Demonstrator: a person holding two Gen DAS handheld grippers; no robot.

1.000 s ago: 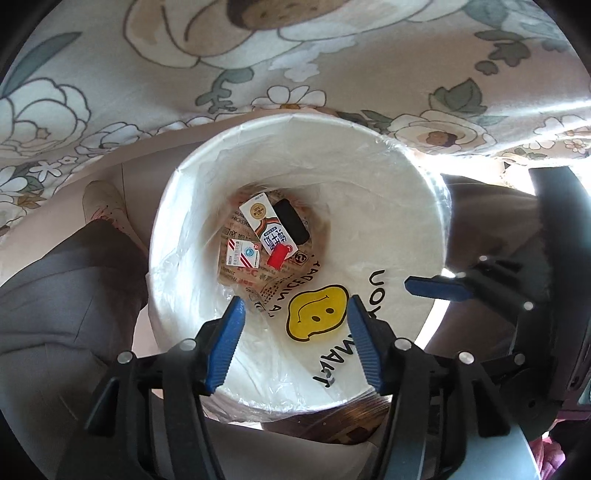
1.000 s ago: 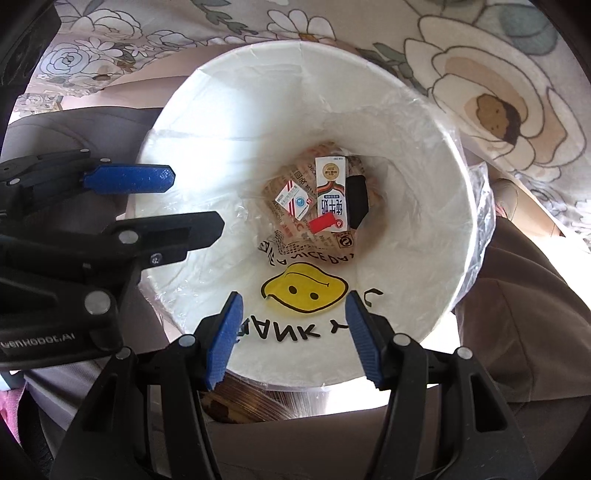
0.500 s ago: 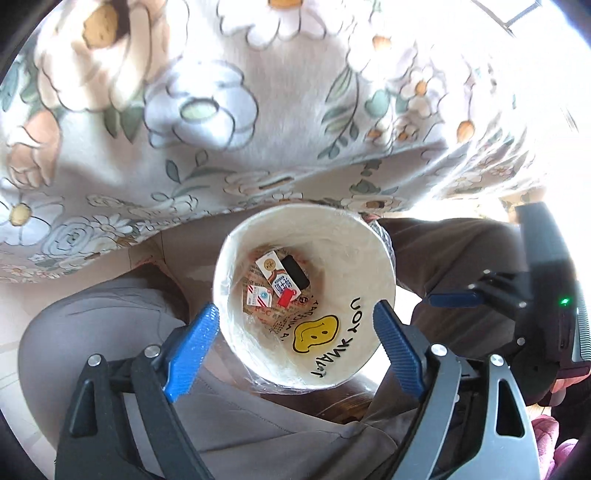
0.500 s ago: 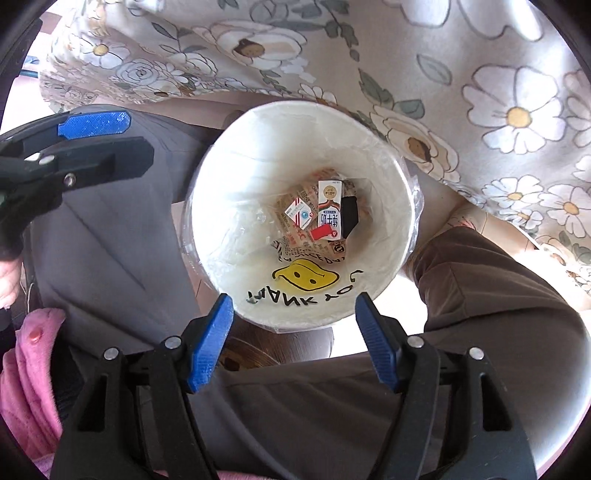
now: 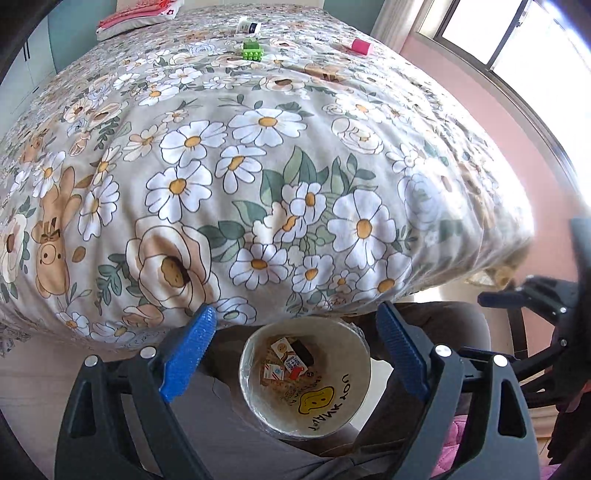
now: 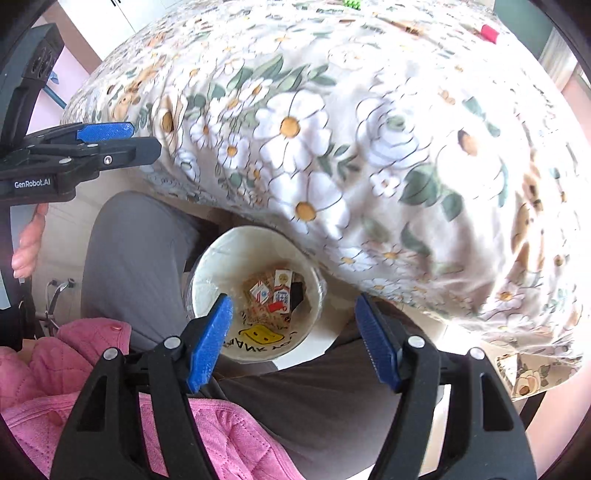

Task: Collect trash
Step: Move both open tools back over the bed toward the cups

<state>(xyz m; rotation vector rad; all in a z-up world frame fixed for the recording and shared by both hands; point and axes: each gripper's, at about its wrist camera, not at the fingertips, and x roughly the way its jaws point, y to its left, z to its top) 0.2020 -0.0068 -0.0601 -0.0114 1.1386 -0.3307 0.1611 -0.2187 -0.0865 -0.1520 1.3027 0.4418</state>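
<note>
Both wrist views look steeply down past blue-padded jaws onto a white trash bin [image 5: 255, 391] standing upright on the floor, its round mouth facing the cameras, between the person's grey-trousered legs [image 6: 136, 266] and just beside the edge of a bed [image 5: 258, 166] covered by a floral quilt. The bin carries a clear liner printed with a yellow smiley [image 5: 317, 400] and dark lettering. At the bottom lie small pieces of trash: a white milk carton [image 6: 282, 291] with its long axis pointing toward the bed, a red piece [image 6: 274, 307] at its near end, a black rectangular object [image 6: 296, 291] touching its side, a small red-and-white packet [image 6: 260, 292] on its other side, and printed brown paper beneath them.

The left gripper [image 5: 295, 354] hangs above the bin, tilted forward so that the bed top shows; its jaws stand wide apart and hold nothing, the bin appearing between them without contact. The right gripper [image 6: 295, 339] is posed likewise, jaws wide and empty, its left pad overlapping the bin's near rim in view; whether it touches cannot be told. Each gripper appears at the edge of the other's view.

Far up the bed rest a green toy brick [image 5: 252, 49], a white tube [image 5: 249, 26] and a pink object [image 5: 360, 46]. A pink quilted garment [image 6: 74, 387] fills the right view's lower left.
</note>
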